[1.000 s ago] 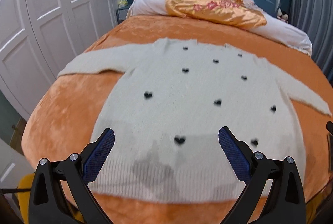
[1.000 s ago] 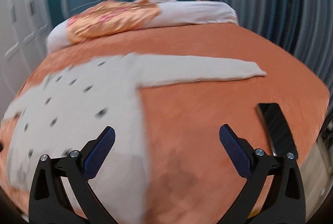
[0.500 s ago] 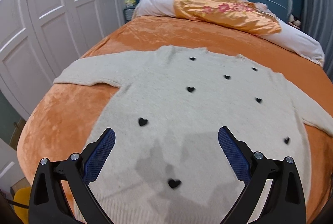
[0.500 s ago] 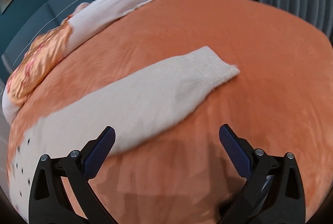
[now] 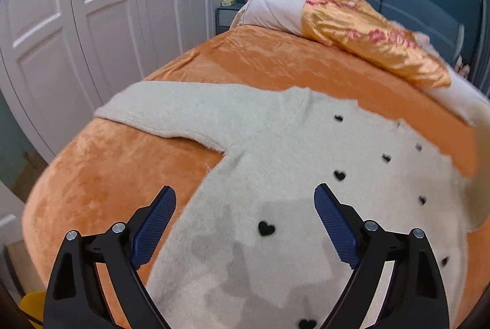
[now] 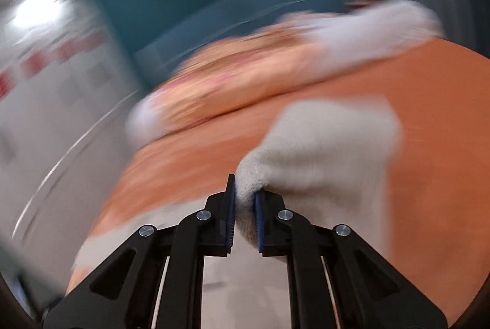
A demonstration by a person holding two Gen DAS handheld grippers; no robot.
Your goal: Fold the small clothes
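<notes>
Cream knit with small black hearts, the sweater [image 5: 275, 176] is lying flat on the orange bed [image 5: 101, 176], filling the middle and lower right of the left wrist view. One sleeve [image 5: 171, 111] is stretching toward the left edge of the bed. The left gripper [image 5: 245, 206] is hovering over the sweater's lower left side, its blue fingers [image 5: 154, 225] spread wide with nothing pinched; they have just been closing a little. White wardrobe doors [image 5: 92, 7] are filling the upper left, and a pillow [image 5: 275, 10] under a gold floral cover [image 5: 367, 32] is lying at the upper right.

In the right wrist view, heavily blurred, the right gripper [image 6: 245, 203] is sitting at lower centre, its fingers having just been closing and now clenched on the cuff [image 6: 321, 151] of the sweater's other sleeve. The cuff is bunching up between the fingers and fanning out to the right, above the orange bed.
</notes>
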